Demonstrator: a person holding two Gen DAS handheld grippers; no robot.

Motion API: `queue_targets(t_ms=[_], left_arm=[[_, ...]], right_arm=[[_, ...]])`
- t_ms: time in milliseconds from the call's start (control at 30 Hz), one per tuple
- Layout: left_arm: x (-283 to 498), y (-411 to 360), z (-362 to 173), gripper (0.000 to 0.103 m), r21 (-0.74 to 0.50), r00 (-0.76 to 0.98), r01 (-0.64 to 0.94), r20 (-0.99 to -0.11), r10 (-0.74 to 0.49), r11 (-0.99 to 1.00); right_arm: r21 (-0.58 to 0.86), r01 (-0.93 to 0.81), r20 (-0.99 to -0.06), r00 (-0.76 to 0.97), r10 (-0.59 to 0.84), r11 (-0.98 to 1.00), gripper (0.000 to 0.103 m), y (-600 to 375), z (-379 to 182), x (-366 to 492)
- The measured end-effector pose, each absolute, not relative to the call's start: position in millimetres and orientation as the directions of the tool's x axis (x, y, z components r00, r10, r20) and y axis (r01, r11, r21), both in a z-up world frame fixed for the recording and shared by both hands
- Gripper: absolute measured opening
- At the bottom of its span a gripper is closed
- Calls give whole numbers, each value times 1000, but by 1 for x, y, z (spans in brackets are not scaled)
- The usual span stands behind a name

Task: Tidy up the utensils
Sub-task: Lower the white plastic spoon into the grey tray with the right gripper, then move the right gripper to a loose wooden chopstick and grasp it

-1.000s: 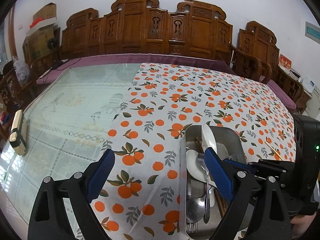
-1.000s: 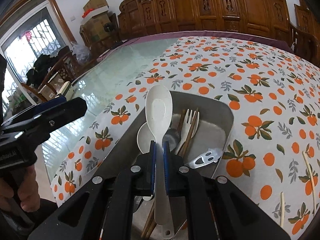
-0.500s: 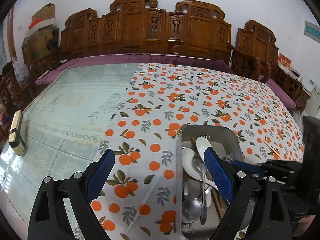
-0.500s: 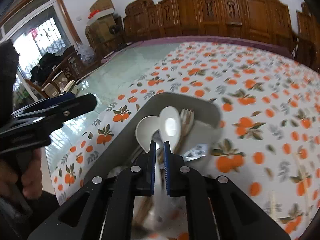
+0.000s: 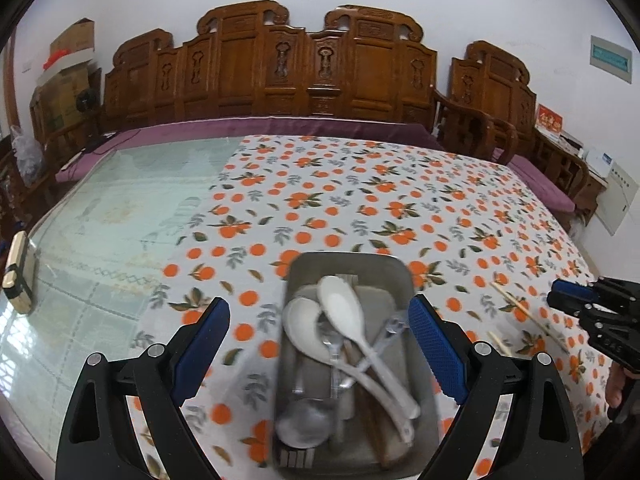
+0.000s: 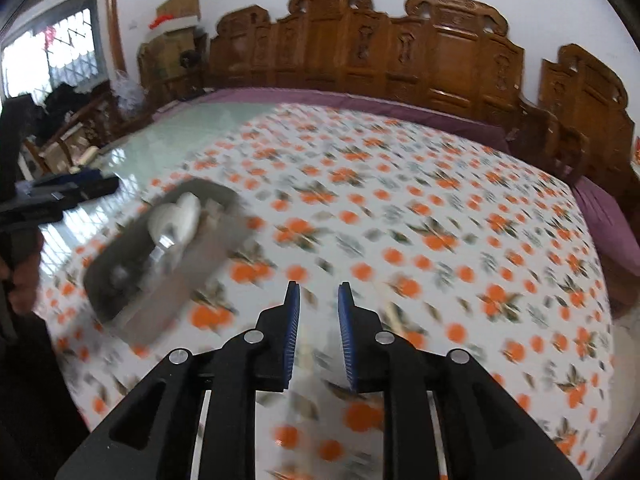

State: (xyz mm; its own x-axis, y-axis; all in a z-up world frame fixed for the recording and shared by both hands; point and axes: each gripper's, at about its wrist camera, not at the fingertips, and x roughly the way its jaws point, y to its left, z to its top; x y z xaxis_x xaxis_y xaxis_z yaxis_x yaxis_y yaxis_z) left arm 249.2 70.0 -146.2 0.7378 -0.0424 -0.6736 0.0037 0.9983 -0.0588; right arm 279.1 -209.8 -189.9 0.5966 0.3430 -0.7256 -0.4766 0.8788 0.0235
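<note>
Since the earlier frames the right claw (image 6: 318, 300) has let go of the long white plastic rice spoon (image 5: 352, 328) and swung away from the rectangular grey metal tray (image 5: 348, 260); in the right wrist view the tray now sits blurred at mid-left. Right claw's blue pads are parting, a narrow gap between them, nothing in it, only orange-print tablecloth (image 6: 400, 220) beneath.

Left claw (image 5: 320, 320) is wide open, empty, its blue pads flanking the tray at lower centre of the left wrist view. Rice spoon lies in the tray, bowl toward the top of the frame, across a round white ladle (image 5: 300, 322) and metal spoons and forks; details blurred.

Two thin wooden chopsticks (image 5: 516, 306) lie loose on the cloth-covered surface at right of the tray, near the right claw, which shows at the right edge.
</note>
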Motion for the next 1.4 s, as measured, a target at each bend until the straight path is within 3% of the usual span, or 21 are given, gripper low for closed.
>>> queue_targets(t_ms=[400, 1033, 1100, 1233, 1400], left_arm=[[238, 8, -149, 87, -58, 734, 93, -671, -108, 994], [218, -75, -165, 87, 9, 672, 177, -731, -114, 984], [217, -83, -171, 87, 9, 660, 184, -742, -117, 983], [216, -103, -185, 87, 26, 629, 213, -768, -116, 977], [218, -125, -202, 87, 32, 595, 246, -794, -124, 969]], right_arm=[[-33, -441, -785, 567, 250, 897, 28, -261, -246, 290], [0, -505, -849, 456, 267, 863, 28, -271, -267, 296], [-13, -518, -852, 454, 262, 855, 25, -270, -267, 295], [-22, -535, -857, 446, 260, 845, 6, -270, -267, 293], [4, -540, -859, 430, 279, 842, 6, -274, -267, 291]])
